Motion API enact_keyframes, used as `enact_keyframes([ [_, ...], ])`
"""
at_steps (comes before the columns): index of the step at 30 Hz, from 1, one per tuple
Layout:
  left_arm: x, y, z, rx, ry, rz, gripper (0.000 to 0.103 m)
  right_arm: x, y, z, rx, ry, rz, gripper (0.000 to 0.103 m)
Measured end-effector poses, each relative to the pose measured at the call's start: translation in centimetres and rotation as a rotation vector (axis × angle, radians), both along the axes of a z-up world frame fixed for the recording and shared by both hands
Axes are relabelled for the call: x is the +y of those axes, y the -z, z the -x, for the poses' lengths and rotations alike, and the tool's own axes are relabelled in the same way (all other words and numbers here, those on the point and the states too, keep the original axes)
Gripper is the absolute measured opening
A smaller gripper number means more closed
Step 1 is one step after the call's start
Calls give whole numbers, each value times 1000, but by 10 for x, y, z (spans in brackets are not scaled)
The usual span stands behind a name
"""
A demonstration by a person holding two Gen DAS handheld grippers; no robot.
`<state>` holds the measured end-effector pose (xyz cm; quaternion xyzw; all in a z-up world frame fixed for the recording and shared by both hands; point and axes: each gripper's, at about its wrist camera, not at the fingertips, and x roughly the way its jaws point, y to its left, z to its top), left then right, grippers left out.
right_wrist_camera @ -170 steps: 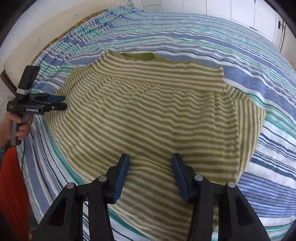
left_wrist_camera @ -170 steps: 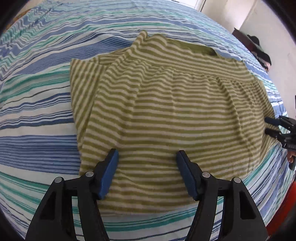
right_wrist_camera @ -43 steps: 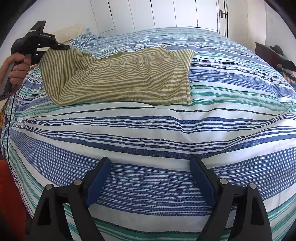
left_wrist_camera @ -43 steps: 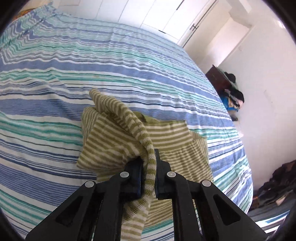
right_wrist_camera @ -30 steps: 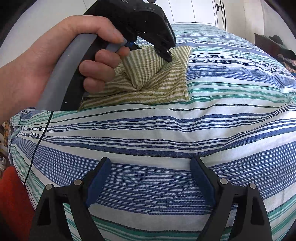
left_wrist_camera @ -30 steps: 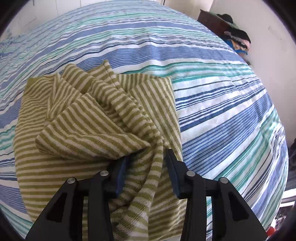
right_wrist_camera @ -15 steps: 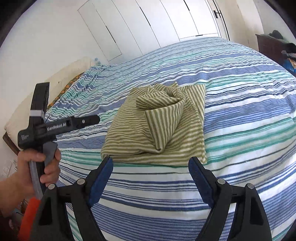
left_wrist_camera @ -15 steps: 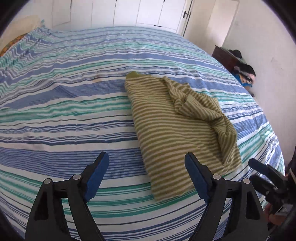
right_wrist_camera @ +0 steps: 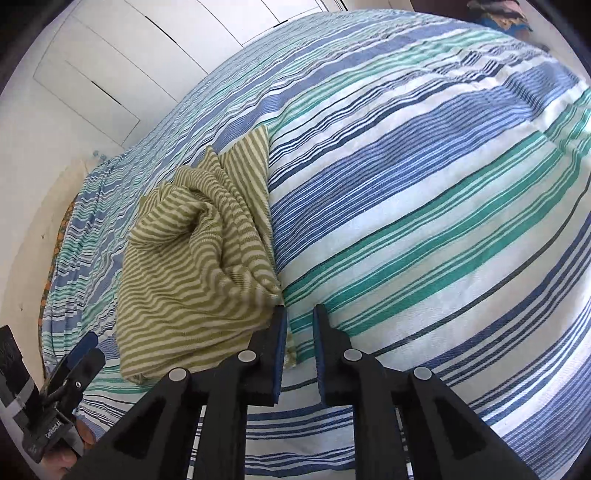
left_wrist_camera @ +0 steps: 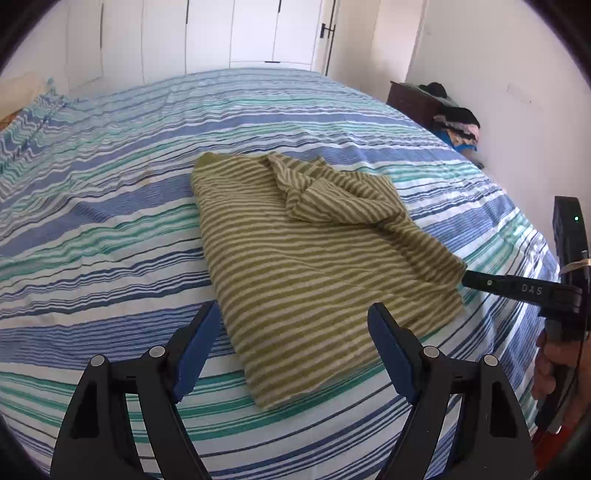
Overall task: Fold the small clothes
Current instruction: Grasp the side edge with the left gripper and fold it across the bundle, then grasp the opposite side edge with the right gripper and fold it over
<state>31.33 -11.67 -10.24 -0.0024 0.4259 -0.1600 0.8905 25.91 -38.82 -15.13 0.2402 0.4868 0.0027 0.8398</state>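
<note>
Two grippers and one garment on the bed (left_wrist_camera: 110,206). The green-and-cream striped top (left_wrist_camera: 306,266) is a soft knit, lying roughly in the middle of the blue, teal and white striped bedspread. It's folded over into a long rough rectangle, flat on its near half, with a bunched, twisted lump of cloth piled on the far right part.

The left gripper (left_wrist_camera: 291,347) hangs over the near edge of the top with its blue-padded fingers (left_wrist_camera: 194,349) spread wide, touching nothing.

The right gripper (right_wrist_camera: 299,347) is down at the top's right corner. From the right wrist view its fingers (right_wrist_camera: 279,354) are nearly together, with a thin sliver of striped cloth showing in the narrow gap, so it looks like it's pinching the corner. From the left wrist view that same gripper (left_wrist_camera: 466,279) has its black tip right against the corner, but the cloth hides the tips themselves.

Stuff around: white wardrobe doors (left_wrist_camera: 255,33) behind the bed, a dark cabinet (left_wrist_camera: 413,99) by the wall with a heap of clothes (left_wrist_camera: 458,125) next to it, hard to make out. A pale pillow (left_wrist_camera: 18,92) is cut off at the far left edge. The hand (left_wrist_camera: 554,365) holding the right gripper is only partly in view.
</note>
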Motion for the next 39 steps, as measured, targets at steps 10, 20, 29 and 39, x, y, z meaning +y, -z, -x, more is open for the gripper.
enact_keyframes([
  [10,-1,66,-10,144,-22,4,85,118,-25,-107,23,-524,-217,65],
  [20,-2,40,9,116,-18,13,85,-3,-46,-159,-167,-31,-104,41],
  [29,-7,68,-10,270,29,-44,83,89,0,-41,-86,-668,222,33],
  [39,64,20,-5,215,-133,250,95,20,-35,-10,-126,-488,60,86],
])
